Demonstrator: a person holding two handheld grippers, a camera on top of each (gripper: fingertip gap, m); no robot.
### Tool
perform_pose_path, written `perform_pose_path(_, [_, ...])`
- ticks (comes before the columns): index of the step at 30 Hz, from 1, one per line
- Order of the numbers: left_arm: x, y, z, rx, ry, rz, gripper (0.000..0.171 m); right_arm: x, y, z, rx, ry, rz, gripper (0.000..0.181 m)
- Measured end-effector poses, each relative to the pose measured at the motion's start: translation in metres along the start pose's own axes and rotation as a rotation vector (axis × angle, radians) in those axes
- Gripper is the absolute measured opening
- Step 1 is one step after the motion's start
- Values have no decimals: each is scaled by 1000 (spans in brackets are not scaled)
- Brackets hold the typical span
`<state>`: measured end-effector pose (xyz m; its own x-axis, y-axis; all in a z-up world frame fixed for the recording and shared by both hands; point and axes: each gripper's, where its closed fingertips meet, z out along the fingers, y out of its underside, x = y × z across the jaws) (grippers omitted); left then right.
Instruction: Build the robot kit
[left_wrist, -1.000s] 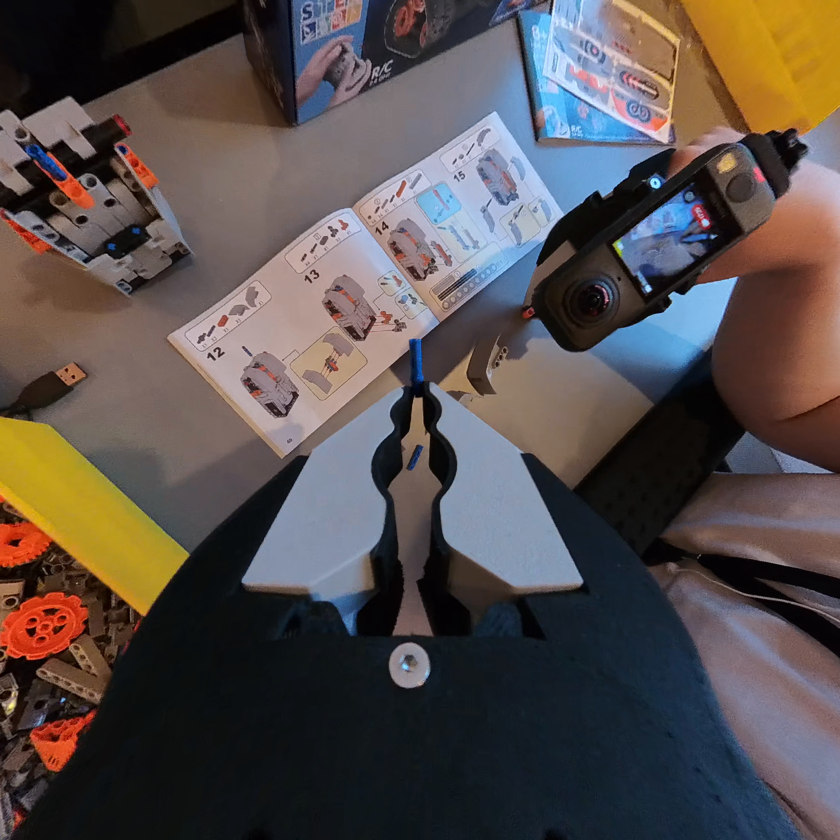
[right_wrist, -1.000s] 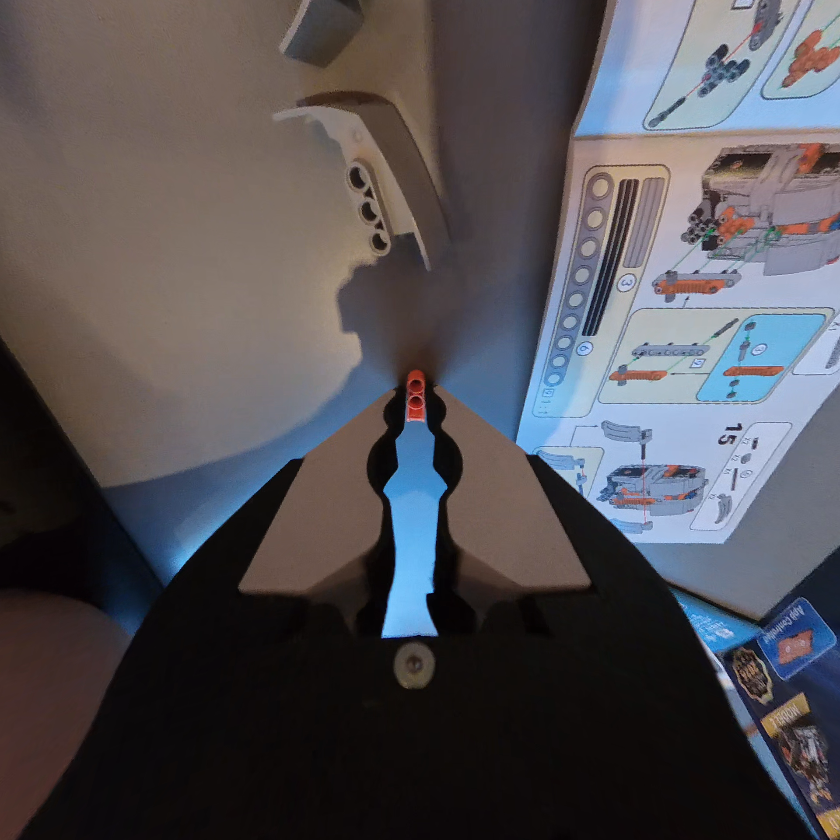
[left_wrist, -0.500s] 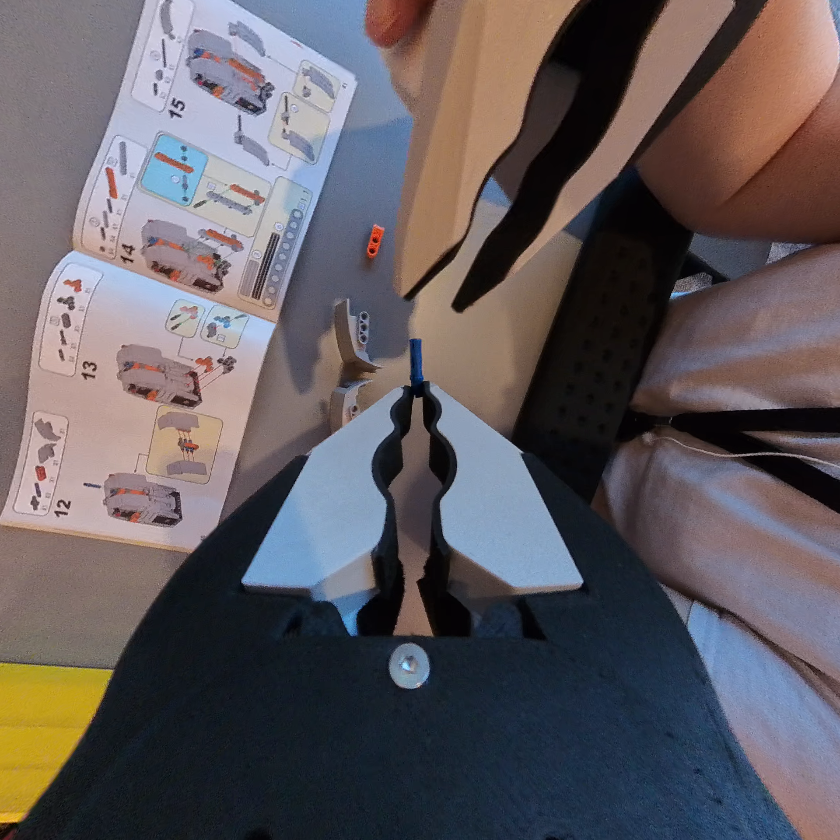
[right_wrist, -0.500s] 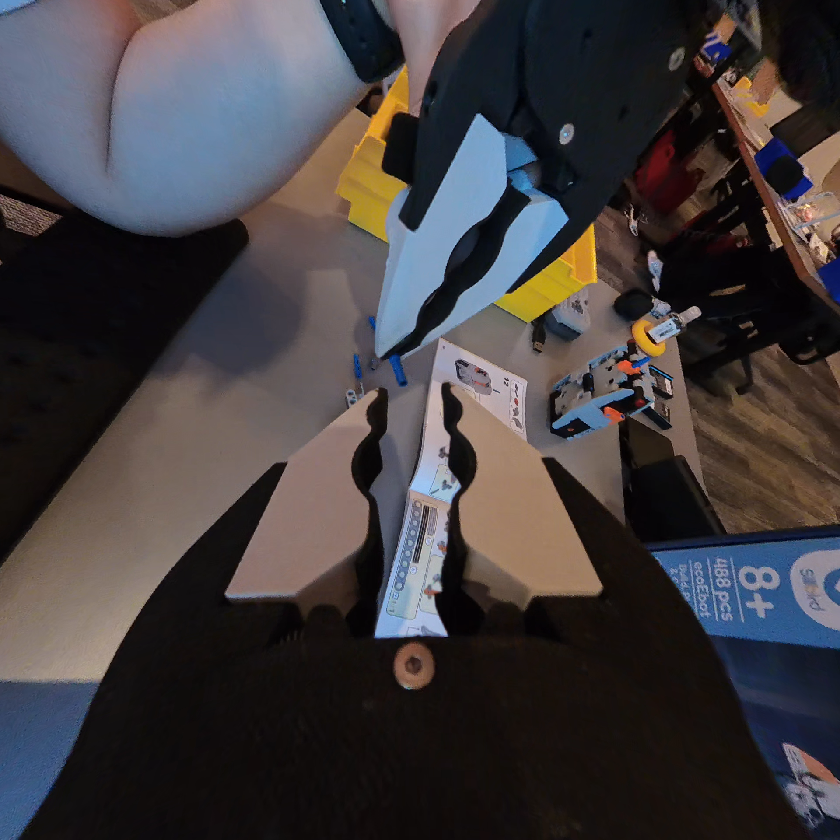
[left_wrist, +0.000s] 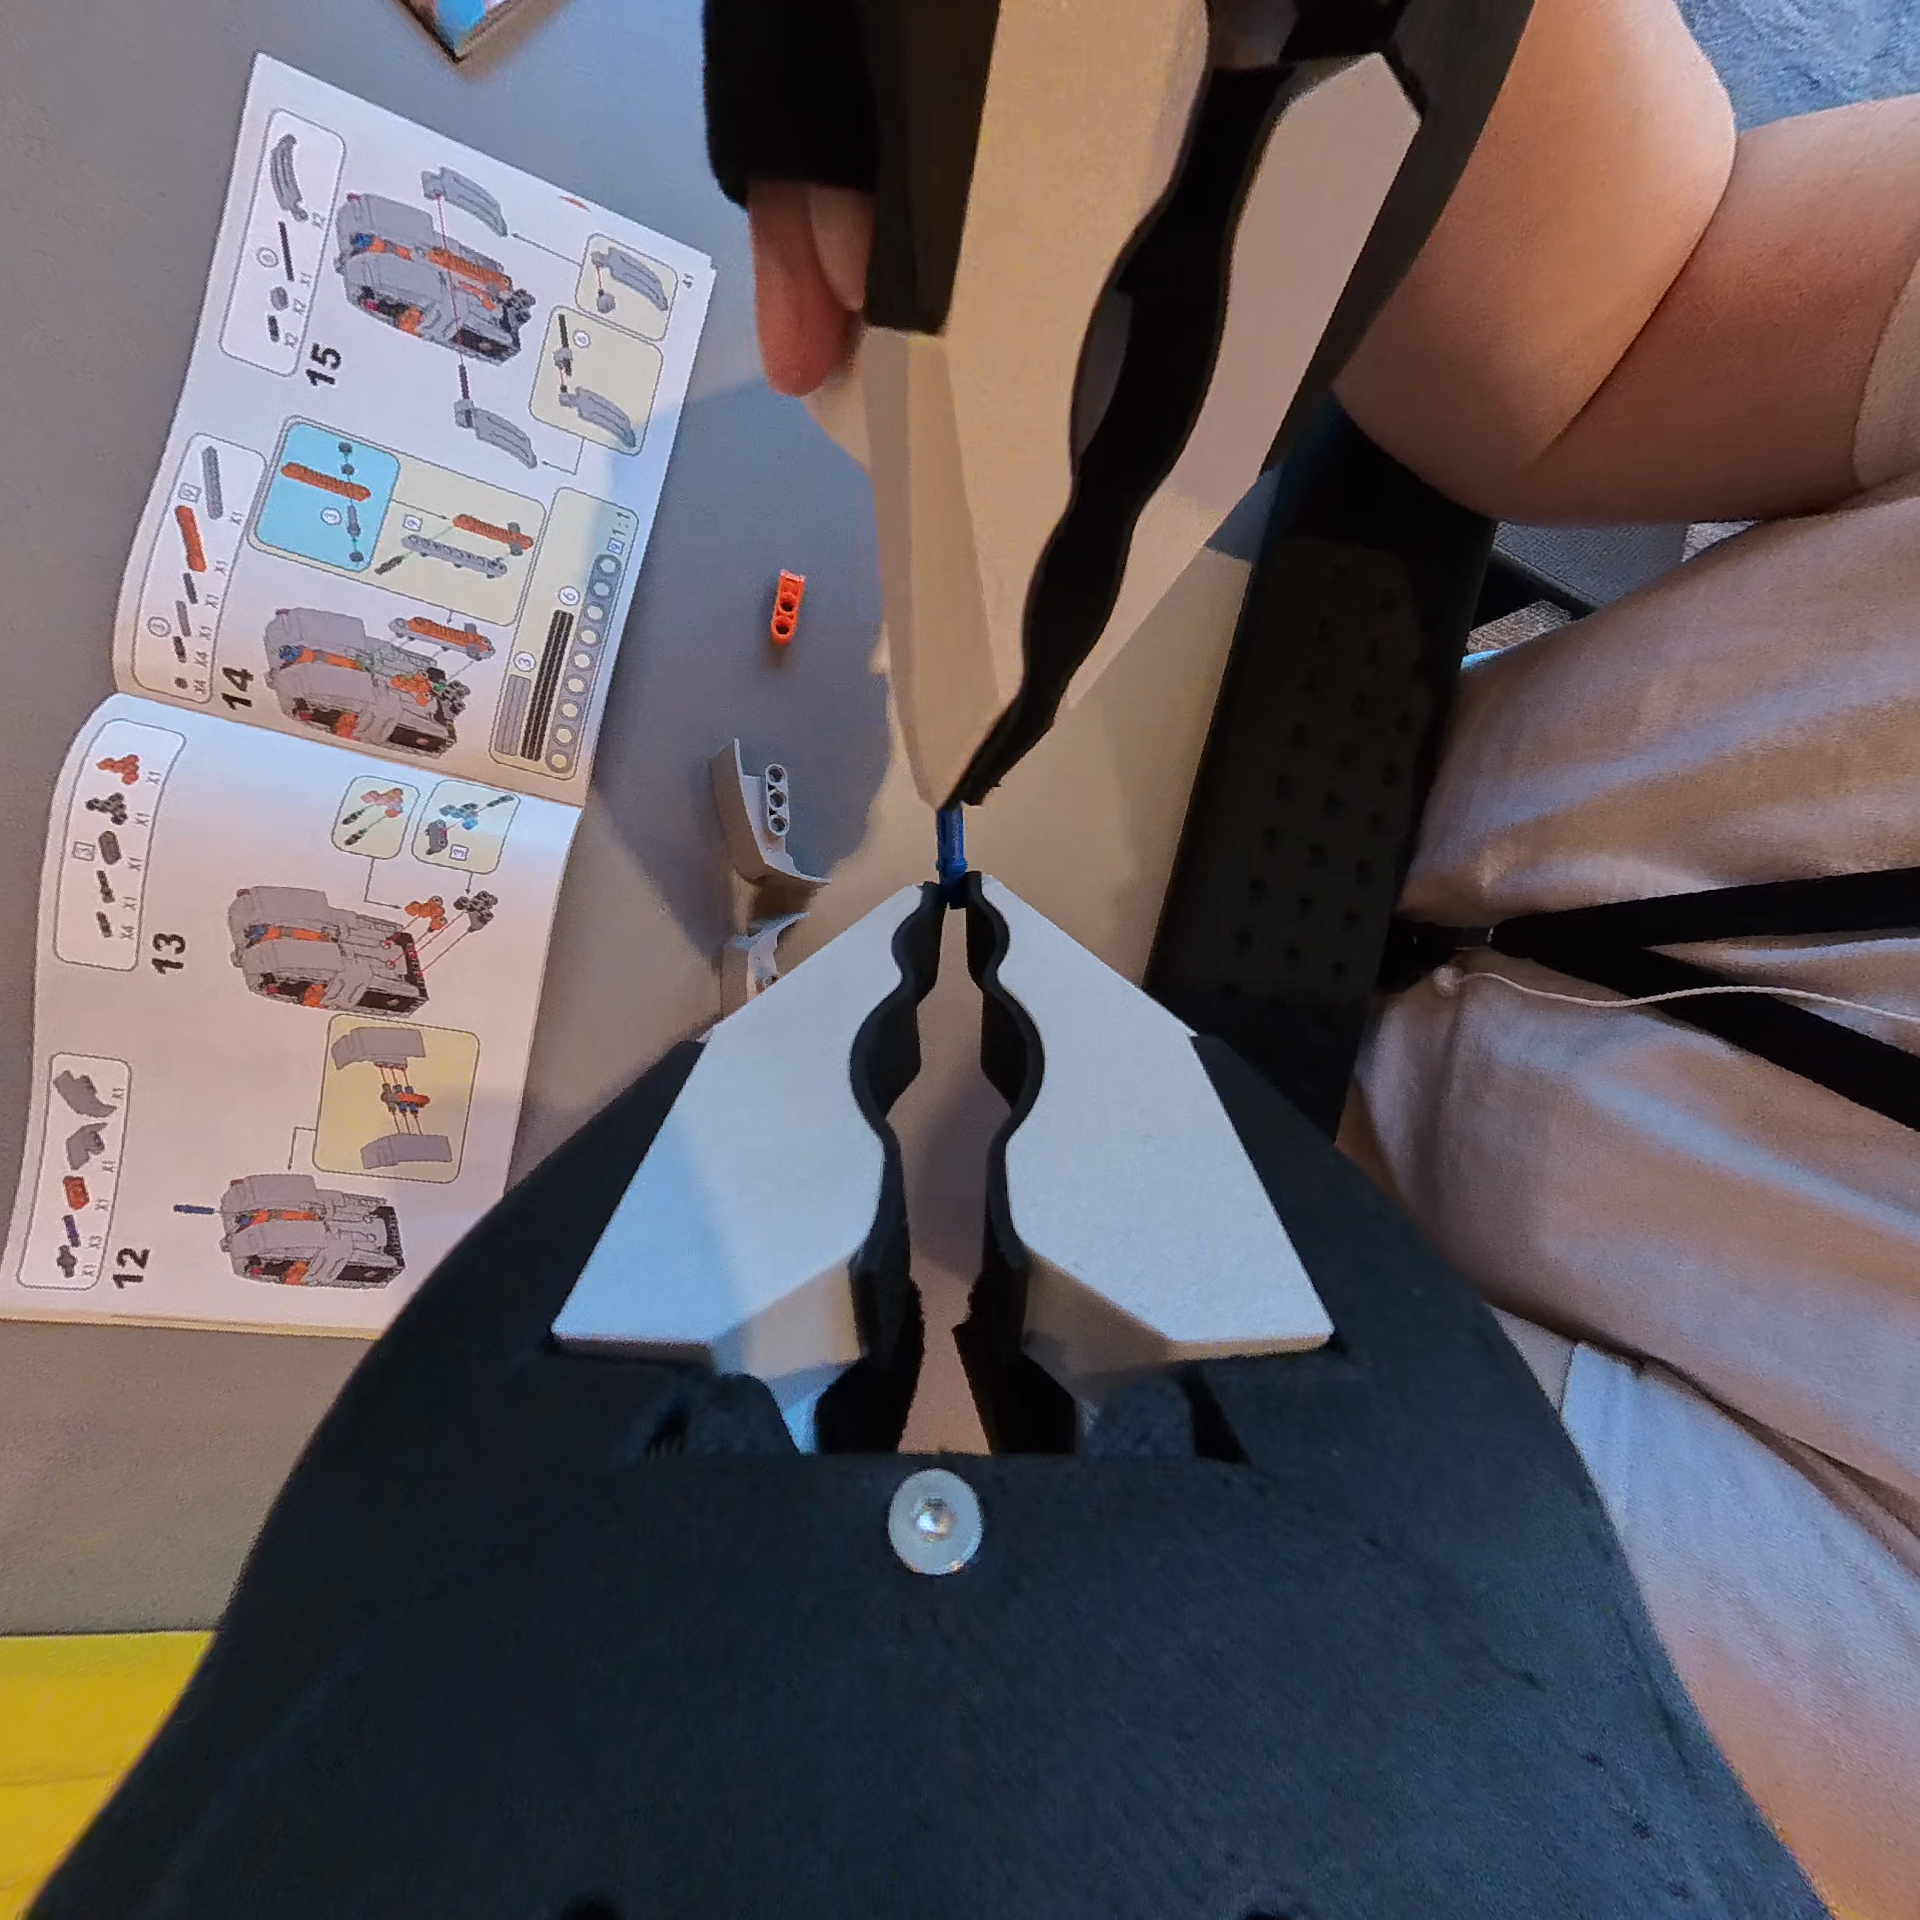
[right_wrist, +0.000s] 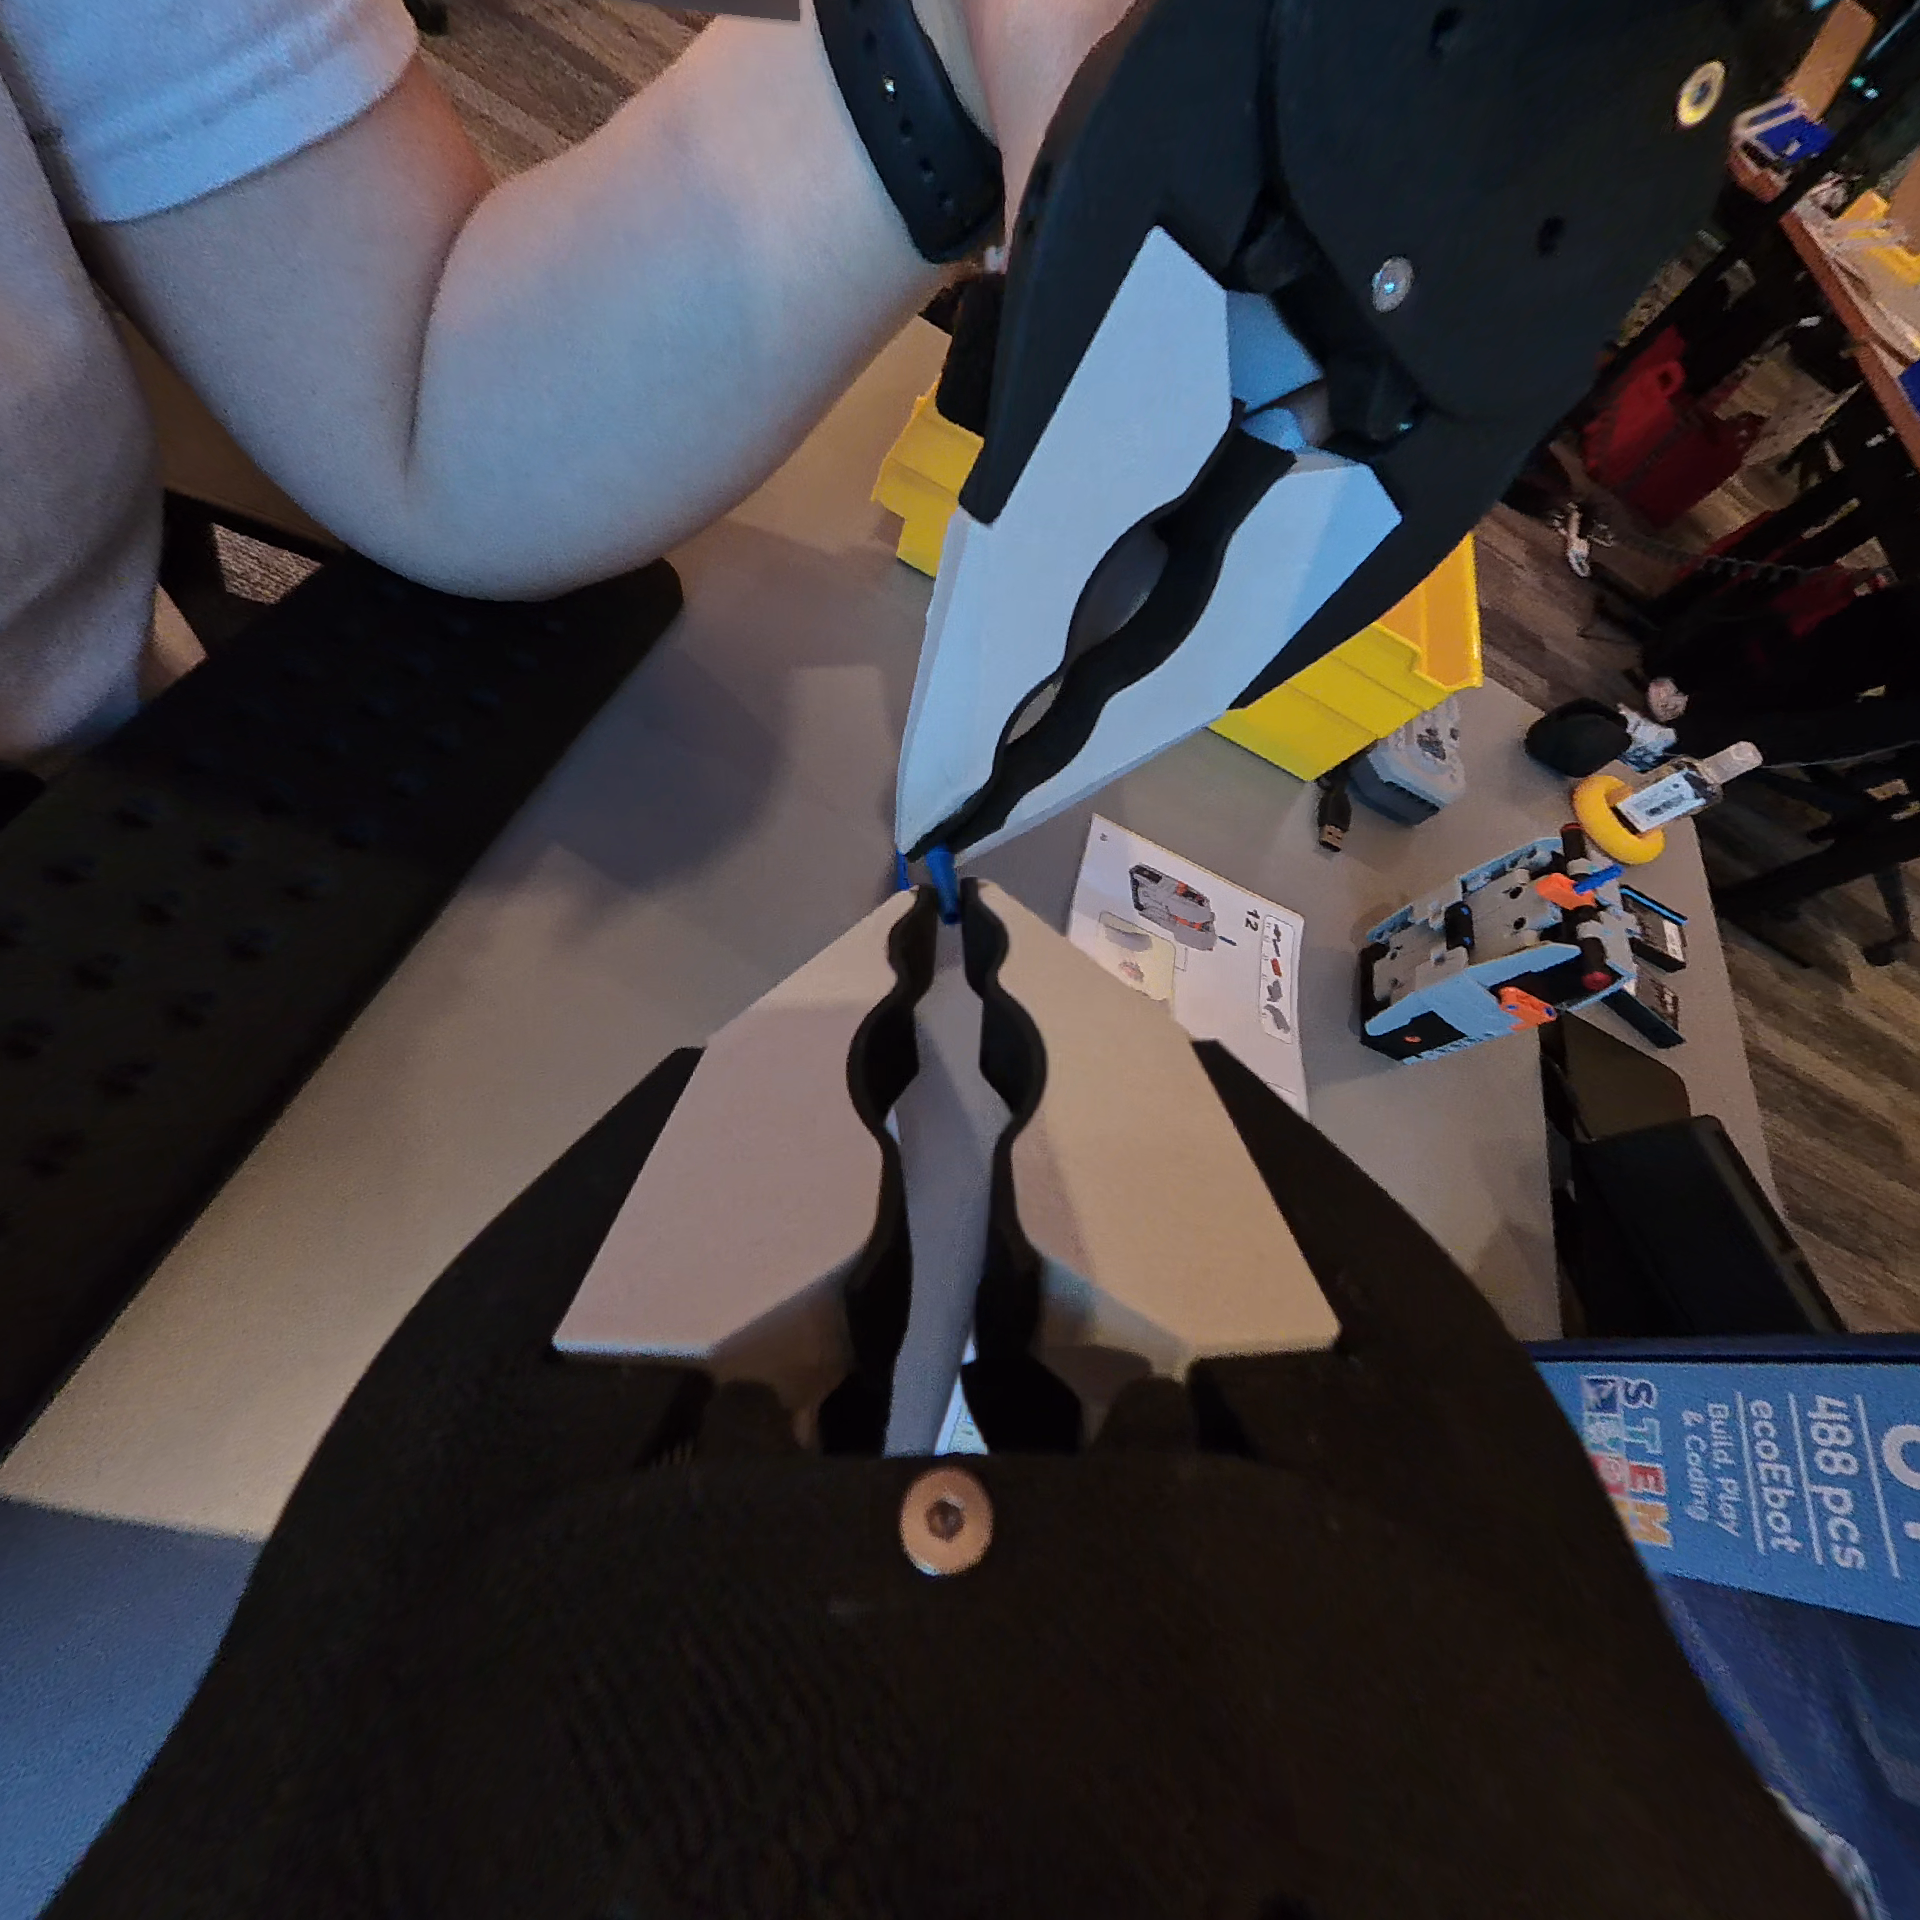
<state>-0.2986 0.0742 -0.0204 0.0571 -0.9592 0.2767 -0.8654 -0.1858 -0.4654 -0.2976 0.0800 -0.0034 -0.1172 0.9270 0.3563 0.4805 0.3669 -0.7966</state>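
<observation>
My left gripper (left_wrist: 951, 891) is shut on a short blue pin (left_wrist: 949, 844) that sticks out past its tips. My right gripper (left_wrist: 956, 798) comes down from above, tip to tip with the left, and its jaws are narrowed onto the pin's free end. In the right wrist view, my right gripper (right_wrist: 943, 896) has the blue pin (right_wrist: 942, 871) between its tips, and the left gripper (right_wrist: 925, 844) points down at it from above. Both hover over the grey table's near edge. A small orange piece (left_wrist: 790, 608) lies loose on the table.
An open instruction booklet (left_wrist: 343, 727) lies to the left. Two grey curved panels (left_wrist: 769, 821) lie beside the left gripper's tips. A part-built model (right_wrist: 1496, 935), a yellow bin (right_wrist: 1371, 675) and a blue box (right_wrist: 1745, 1486) stand farther off. A person's arm (left_wrist: 1538, 291) is close. My left and right fingertips are right by each other.
My right gripper let go of the orange piece, which now lies on the table, opened, then swung round and closed on the blue pin's free end. My left gripper kept the pin.
</observation>
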Motion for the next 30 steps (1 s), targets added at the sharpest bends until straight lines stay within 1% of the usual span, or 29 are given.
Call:
perform_pose_path(4, [6, -3, -1, 17, 30, 31, 3, -4, -1, -3, 22, -34, 21, 3])
perform_pose_path(8, [8, -10, -6, 66, 45, 52, 3, -2, -8, -11, 66, -18, 31, 3])
perform_pose_path(15, [11, -15, -10, 103, 57, 79, 3, -1, -11, -15, 60, -3, 18, 3])
perform_pose_path(17, [10, -20, -16, 148, 69, 77, 3, 3, -14, -19, 80, 18, 20, 3])
perform_pose_path(19, [10, -32, -30, 260, 101, 63, 3, 14, -21, -28, 122, 88, 0, 3])
perform_pose_path(21, [12, -49, -54, 430, 166, 45, 4, 25, -35, -44, 205, 182, -37, 3])
perform_pose_path(24, [10, -74, -94, 703, 220, 32, 26, 41, -52, -67, 282, 342, -102, 2])
perform_pose_path(26, [9, -85, -107, 801, 215, 42, 34, 47, -60, -79, 304, 420, -135, 2])
perform_pose_path(28, [10, -95, -113, 854, 199, 64, 26, 49, -66, -88, 321, 469, -156, 2])
perform_pose_path(30, [17, -106, -121, 930, 236, 80, 13, 52, -71, -97, 339, 518, -175, 2])
